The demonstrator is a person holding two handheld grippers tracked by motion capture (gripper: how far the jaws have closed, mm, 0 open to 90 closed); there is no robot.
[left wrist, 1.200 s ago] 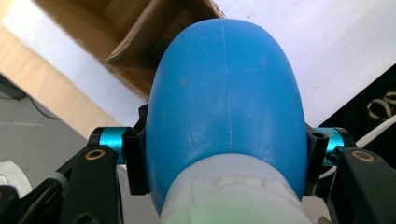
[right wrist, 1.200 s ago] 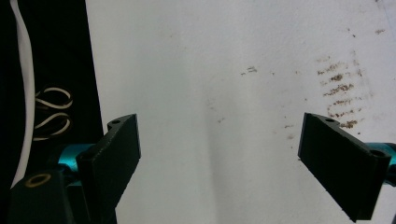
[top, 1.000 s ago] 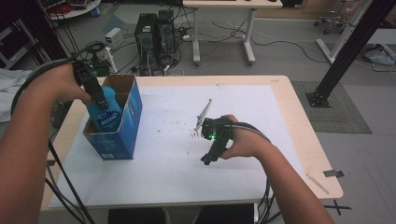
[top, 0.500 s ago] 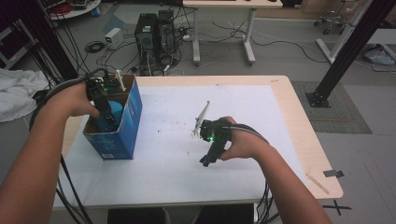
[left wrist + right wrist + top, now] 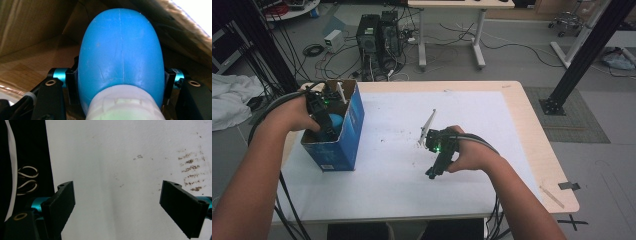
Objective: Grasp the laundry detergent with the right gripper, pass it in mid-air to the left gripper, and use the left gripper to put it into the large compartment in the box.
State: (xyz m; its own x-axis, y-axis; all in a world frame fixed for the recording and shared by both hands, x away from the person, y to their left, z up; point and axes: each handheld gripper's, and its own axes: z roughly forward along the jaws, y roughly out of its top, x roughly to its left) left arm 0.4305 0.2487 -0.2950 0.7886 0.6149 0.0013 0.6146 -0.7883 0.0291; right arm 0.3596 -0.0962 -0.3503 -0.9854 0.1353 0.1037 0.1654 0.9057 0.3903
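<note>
While clamped, smooth blue bulb (image 5: pixel 120 52), white collar (image 5: pixel 125 103)

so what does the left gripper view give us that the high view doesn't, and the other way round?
Left gripper view: the left hand-held gripper clamped on the blue bottle at both sides, its white cap toward the camera, brown cardboard walls around it.

High view: the blue box standing at the table's left edge, and the right hand-held gripper resting open on the white sheet.

Both: the blue bottle inside the box, held by the left hand-held gripper.
</note>
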